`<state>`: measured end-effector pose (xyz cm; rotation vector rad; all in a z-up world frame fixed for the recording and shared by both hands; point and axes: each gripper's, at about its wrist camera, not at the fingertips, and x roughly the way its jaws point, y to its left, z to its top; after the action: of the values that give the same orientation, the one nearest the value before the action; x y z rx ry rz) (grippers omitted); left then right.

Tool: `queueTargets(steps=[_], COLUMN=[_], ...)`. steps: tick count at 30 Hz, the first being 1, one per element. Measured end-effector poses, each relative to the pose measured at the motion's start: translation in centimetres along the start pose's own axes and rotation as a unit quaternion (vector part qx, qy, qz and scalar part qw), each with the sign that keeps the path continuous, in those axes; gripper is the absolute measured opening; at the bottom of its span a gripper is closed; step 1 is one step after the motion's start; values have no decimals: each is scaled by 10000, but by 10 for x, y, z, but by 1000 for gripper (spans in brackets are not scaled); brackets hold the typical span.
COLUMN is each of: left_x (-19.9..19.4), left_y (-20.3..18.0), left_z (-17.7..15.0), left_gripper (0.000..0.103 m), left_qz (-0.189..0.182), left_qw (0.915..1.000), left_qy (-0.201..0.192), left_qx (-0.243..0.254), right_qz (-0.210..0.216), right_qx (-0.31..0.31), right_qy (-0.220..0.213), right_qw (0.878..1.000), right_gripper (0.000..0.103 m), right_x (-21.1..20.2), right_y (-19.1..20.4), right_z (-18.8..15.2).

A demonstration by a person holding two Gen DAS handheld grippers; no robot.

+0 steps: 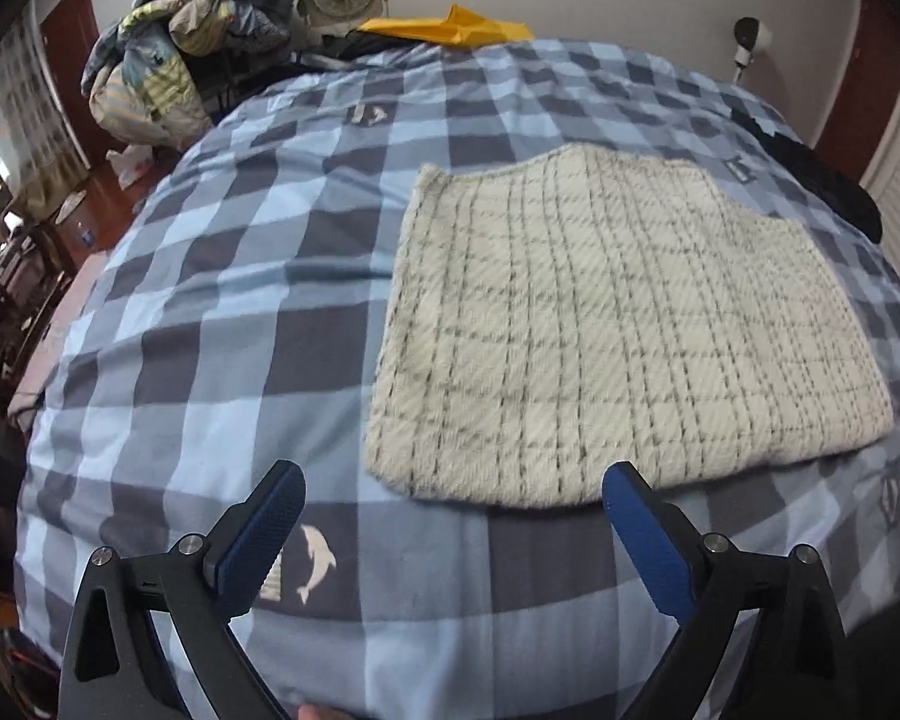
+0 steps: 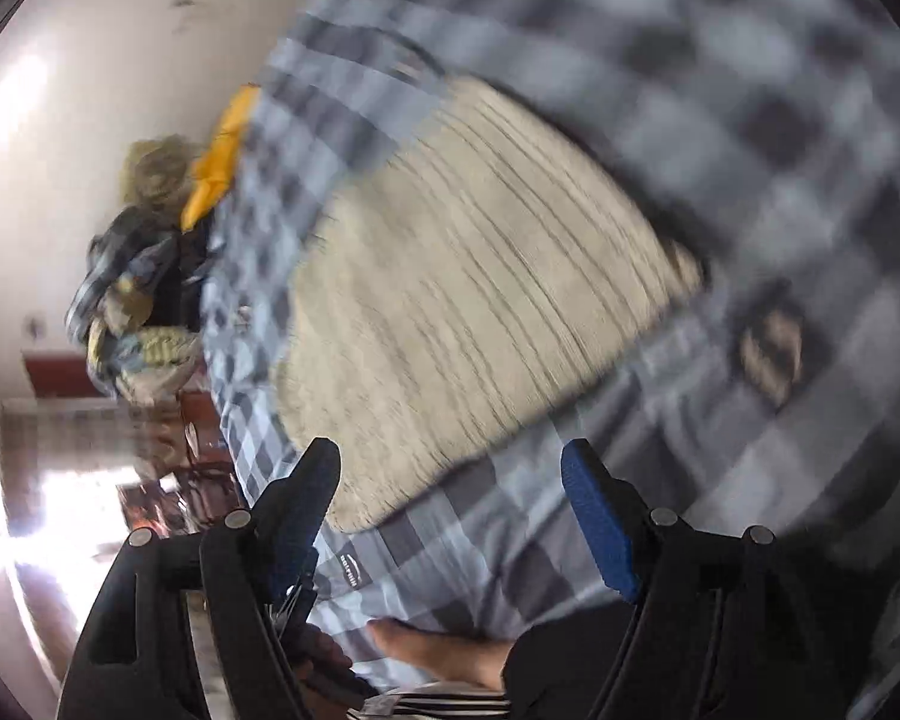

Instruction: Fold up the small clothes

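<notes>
A cream fuzzy folded garment with a thin dark grid [image 1: 618, 324] lies flat on the blue-and-grey checked bed cover [image 1: 222, 312], beyond the left hand-held gripper [image 1: 453, 498] and right hand-held gripper [image 2: 450, 468], both wide apart and empty.

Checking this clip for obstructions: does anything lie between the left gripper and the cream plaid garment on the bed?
Nothing visible does. The left gripper hangs open just short of the folded cream plaid garment, with only bare checked bedcover between its fingertips and the garment's near edge. The yellow cloth and dark clothing lie well beyond it.
</notes>
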<state>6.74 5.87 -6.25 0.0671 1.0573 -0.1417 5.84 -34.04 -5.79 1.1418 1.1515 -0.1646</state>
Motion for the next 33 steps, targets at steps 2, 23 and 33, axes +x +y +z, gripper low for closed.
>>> queueTargets(steps=[2,23,33], left_x=[4,33,34], left_y=[0,5,4], left_z=[-2,-1,1], left_gripper=[100,97,97], left_qz=[-10,134,-23], left_qw=[9999,9977,9972], left_qy=[120,599,652], left_qx=[3,-302,-377], right_qz=[19,748,784], right_qx=[315,1918,2110], right_qy=[-63,-788,-579], right_qw=[9995,9754,9726], right_gripper=[74,73,73], right_x=[22,88,107], right_y=[-24,-102,-110], right_z=[13,78,72])
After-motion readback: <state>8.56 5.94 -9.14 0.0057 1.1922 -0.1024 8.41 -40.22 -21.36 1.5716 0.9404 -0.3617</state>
